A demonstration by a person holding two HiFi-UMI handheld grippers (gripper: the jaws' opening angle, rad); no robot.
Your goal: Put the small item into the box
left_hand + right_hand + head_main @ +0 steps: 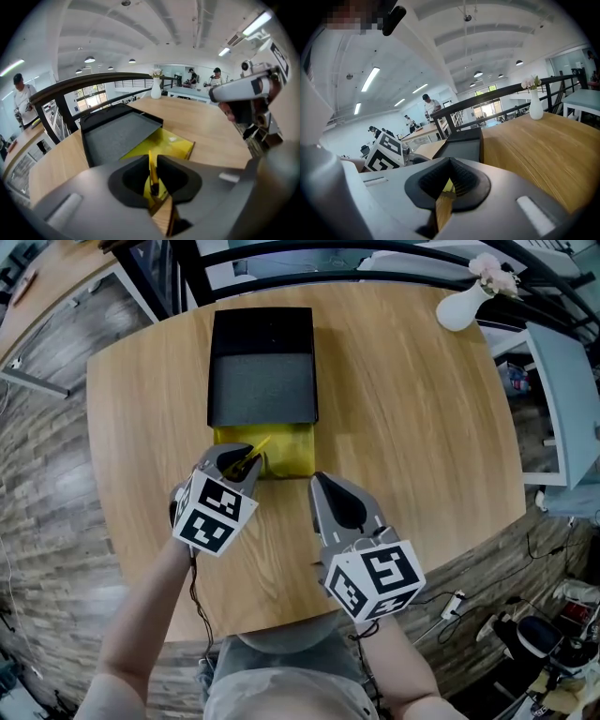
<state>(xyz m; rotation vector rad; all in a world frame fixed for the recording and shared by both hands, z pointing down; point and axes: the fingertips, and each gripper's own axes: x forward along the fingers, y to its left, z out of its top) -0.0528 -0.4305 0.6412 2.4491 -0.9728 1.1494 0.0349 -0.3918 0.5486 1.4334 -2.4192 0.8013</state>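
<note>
A box lies open on the round wooden table (412,427). Its black lid (262,362) with grey lining is folded back, and its yellow base (292,452) is nearer me. My left gripper (246,463) sits at the near left corner of the yellow base, shut on a thin yellow stick-like small item (256,447). In the left gripper view the item (151,171) stands upright between the shut jaws (153,161), with the yellow base (168,143) just beyond. My right gripper (319,482) rests to the right, in front of the base, shut with nothing in it (450,164).
A white vase (464,306) with flowers stands at the table's far right edge. A dark railing (375,254) runs behind the table. Bare wood spreads right of the box. People stand far off in the room.
</note>
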